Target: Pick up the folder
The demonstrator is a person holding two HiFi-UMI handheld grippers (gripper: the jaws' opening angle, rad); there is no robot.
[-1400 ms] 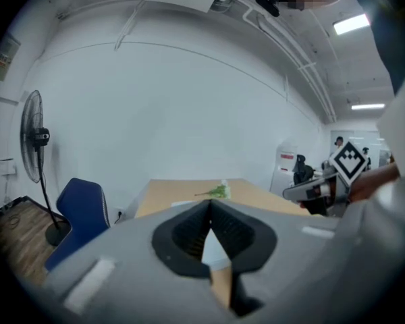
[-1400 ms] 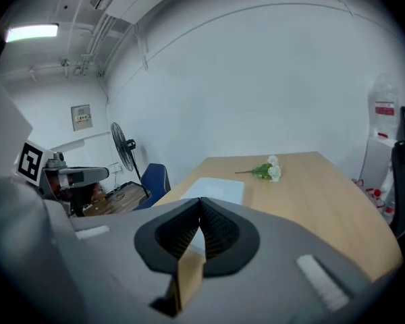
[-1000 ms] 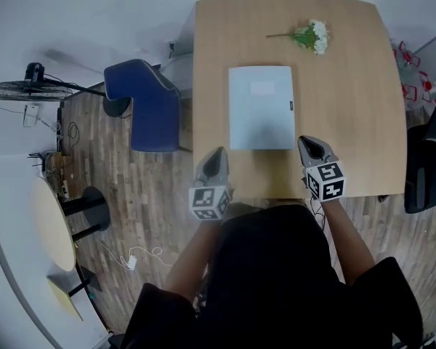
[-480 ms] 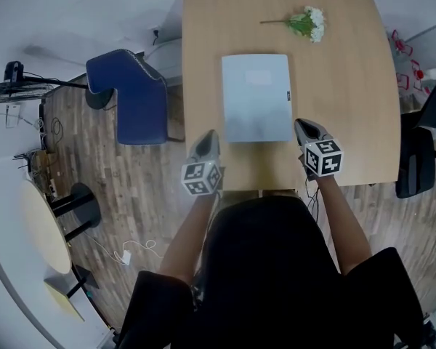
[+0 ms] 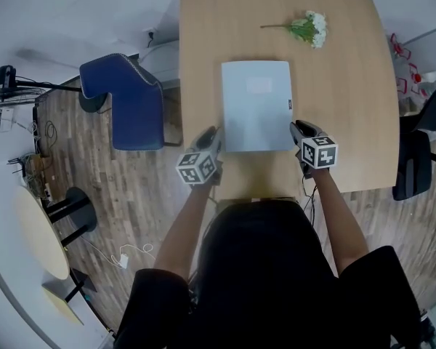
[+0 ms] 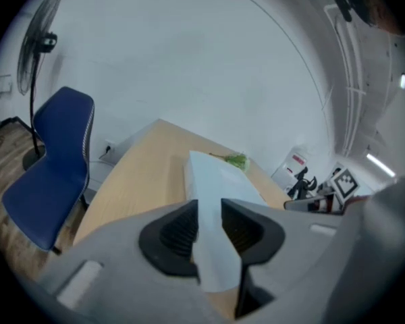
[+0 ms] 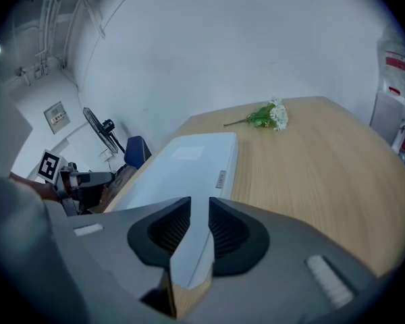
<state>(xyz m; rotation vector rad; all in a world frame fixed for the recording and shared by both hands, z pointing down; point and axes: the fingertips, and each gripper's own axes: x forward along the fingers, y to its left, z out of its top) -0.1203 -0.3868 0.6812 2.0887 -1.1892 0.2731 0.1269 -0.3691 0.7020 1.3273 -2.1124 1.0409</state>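
The pale grey folder (image 5: 256, 104) lies flat in the middle of the wooden table (image 5: 203, 49). My left gripper (image 5: 212, 134) is at its near left corner and my right gripper (image 5: 299, 128) is at its near right corner. Both point downward toward the folder. In the left gripper view the left gripper's (image 6: 209, 225) jaws are opening, and the folder (image 6: 212, 174) shows through the narrow gap with the pads off it. The right gripper's (image 7: 199, 225) jaws are opening too, with the folder's (image 7: 182, 164) corner in line with the gap, unpressed.
A sprig of white flowers (image 5: 309, 29) lies at the far side of the table. A blue chair (image 5: 127, 104) stands to the left and a black chair (image 5: 414, 162) to the right. A fan (image 5: 7, 78) and a round table (image 5: 40, 231) are on the floor at the left.
Both grippers have moved forward and down, from the table's near edge to the folder's near corners. The folder has not moved.
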